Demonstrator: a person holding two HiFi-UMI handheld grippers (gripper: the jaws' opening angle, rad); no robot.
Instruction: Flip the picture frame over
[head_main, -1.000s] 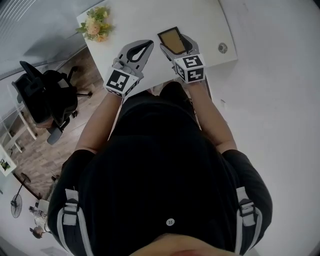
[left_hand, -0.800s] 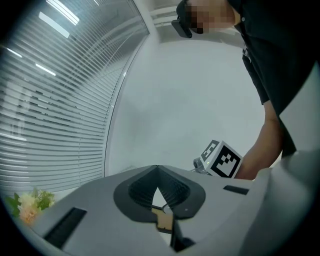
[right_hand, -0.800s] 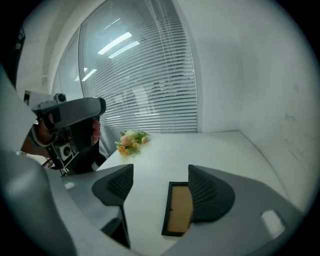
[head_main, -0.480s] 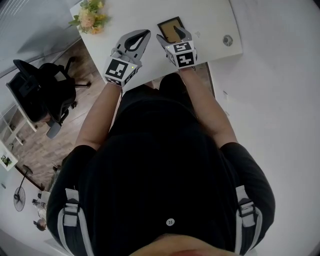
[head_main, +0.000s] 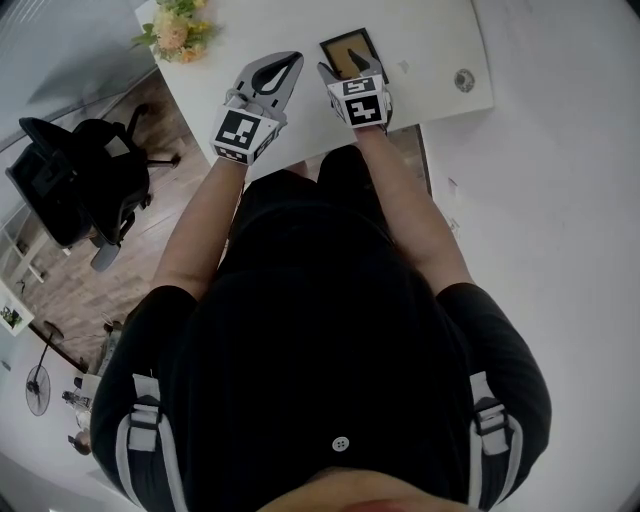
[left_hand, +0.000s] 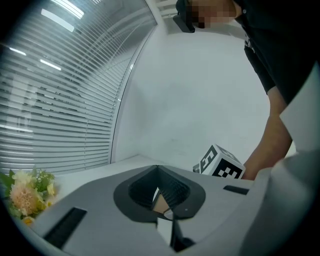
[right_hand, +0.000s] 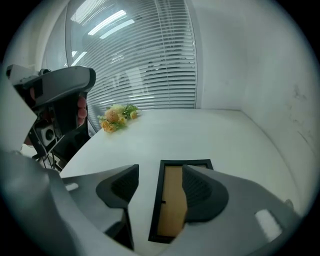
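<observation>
The picture frame (head_main: 350, 50) lies flat on the white table (head_main: 430, 40), its black rim around a brown backing board that faces up. My right gripper (head_main: 350, 72) hangs over the frame's near end, pointing steeply down. In the right gripper view the frame (right_hand: 172, 210) lies under the right gripper (right_hand: 160, 192). The left rim sits in the gap between the jaws, and the right finger (right_hand: 202, 192) covers part of the board. These jaws have just been closing, with no pad pressing on the frame. My left gripper (head_main: 293, 58) is shut and empty, left of the frame.
A bunch of pale flowers (head_main: 178, 35) lies at the table's far left corner. A round grommet (head_main: 464, 80) sits in the table's right side. A black office chair (head_main: 70, 190) stands on the wooden floor to the left. The window blinds (right_hand: 145, 65) are behind the table.
Both grippers have sunk toward the table. The right one has come over the frame's near end, and its jaws stand narrower than before. The left stays shut.
</observation>
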